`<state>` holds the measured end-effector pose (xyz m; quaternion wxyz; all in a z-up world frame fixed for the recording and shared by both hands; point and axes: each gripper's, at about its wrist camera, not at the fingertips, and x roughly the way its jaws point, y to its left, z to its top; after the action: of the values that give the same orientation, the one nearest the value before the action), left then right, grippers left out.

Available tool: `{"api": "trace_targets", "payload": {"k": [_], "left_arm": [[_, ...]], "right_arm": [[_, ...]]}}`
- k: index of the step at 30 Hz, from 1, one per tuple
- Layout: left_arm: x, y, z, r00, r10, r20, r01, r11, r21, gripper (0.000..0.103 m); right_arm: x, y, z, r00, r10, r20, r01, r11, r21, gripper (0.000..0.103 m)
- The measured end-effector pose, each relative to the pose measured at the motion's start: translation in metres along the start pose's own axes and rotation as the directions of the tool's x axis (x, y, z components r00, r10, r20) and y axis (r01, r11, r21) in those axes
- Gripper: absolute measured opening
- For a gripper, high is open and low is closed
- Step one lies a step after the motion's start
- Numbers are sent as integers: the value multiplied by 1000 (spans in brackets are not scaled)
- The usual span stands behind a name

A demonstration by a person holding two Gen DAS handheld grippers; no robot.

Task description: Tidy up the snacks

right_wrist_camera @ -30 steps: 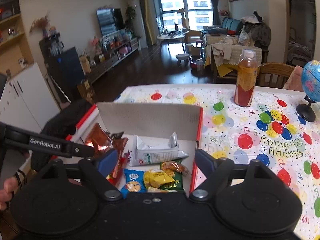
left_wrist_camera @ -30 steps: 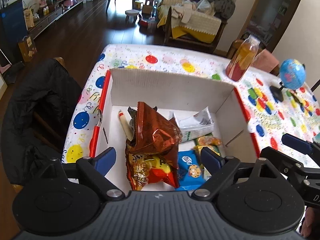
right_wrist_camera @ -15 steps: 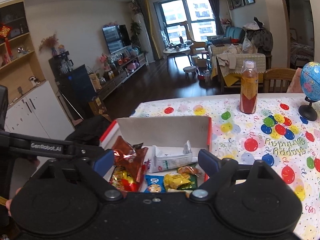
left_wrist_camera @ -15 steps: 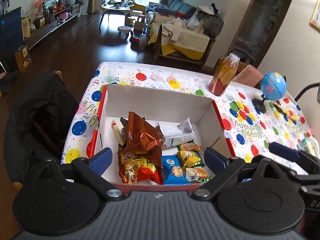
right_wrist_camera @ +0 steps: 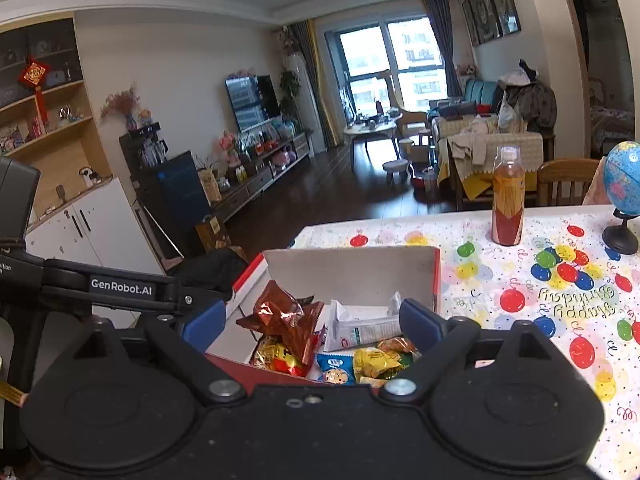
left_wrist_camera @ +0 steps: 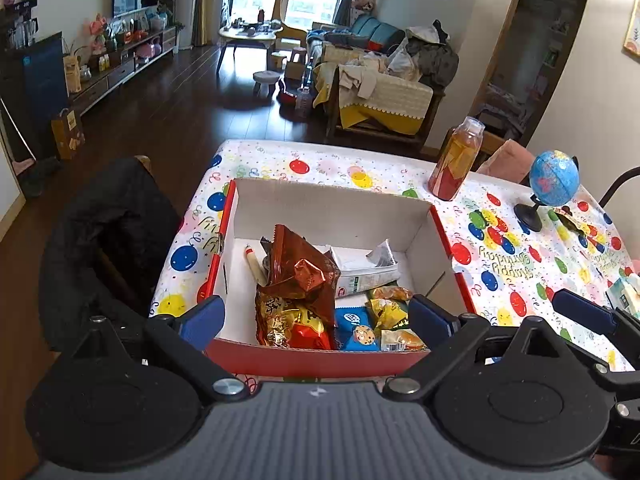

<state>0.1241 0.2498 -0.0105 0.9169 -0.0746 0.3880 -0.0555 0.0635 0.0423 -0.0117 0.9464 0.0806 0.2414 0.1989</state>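
Snacks sit together in the cardboard box (left_wrist_camera: 332,204) on the balloon-print tablecloth (left_wrist_camera: 520,256): a brown crinkled bag (left_wrist_camera: 300,272) leans over a red and gold packet (left_wrist_camera: 292,320), with a white pouch (left_wrist_camera: 364,268), a blue cookie pack (left_wrist_camera: 356,330) and small yellow packets (left_wrist_camera: 386,310) beside them. A thin stick-shaped snack (left_wrist_camera: 254,264) lies along the box floor to the left of the bag.

You have pulled both tools back and up over the last second. The box, which filled the lower view a moment ago, now sits farther off, and its red front wall shows in full. Your left gripper (left_wrist_camera: 316,316) stands wide apart with nothing between its blue pads. On your right gripper (right_wrist_camera: 310,320) the jaws are opening wider, and they hold nothing too.

That retreat with empty jaws suggests the box is packed and the sorting is nearly done or finished. A bottle (left_wrist_camera: 456,160) and a small globe (left_wrist_camera: 554,178) stand on the cloth well apart from the box. A small carton at the far right edge may still need checking, though too little of it shows to tell.
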Motion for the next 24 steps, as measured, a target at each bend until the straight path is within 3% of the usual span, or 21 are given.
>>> {"api": "trace_targets", "payload": {"k": [2,5,18,24], "left_arm": [[-5,-1,-2,1000,-1,10,1,1000,7,99],[-11,-4,-5,1000,6,22,-6,1000,18,99],[-25,-12,-18,999,24,44,-26,999,35,99],[-28,-16,-21,998,26,49,-28,999,45,99]], "right_arm": [[-4,3,-1,1000,-18,23,18,1000,-2,101],[-9,6,-2,998,-40,53,39,999,8,102],[-6,10,-9,994,-105,-12,105,993,62,103],[-13,8,-11,991,-132,9,130,988,78,103]]}}
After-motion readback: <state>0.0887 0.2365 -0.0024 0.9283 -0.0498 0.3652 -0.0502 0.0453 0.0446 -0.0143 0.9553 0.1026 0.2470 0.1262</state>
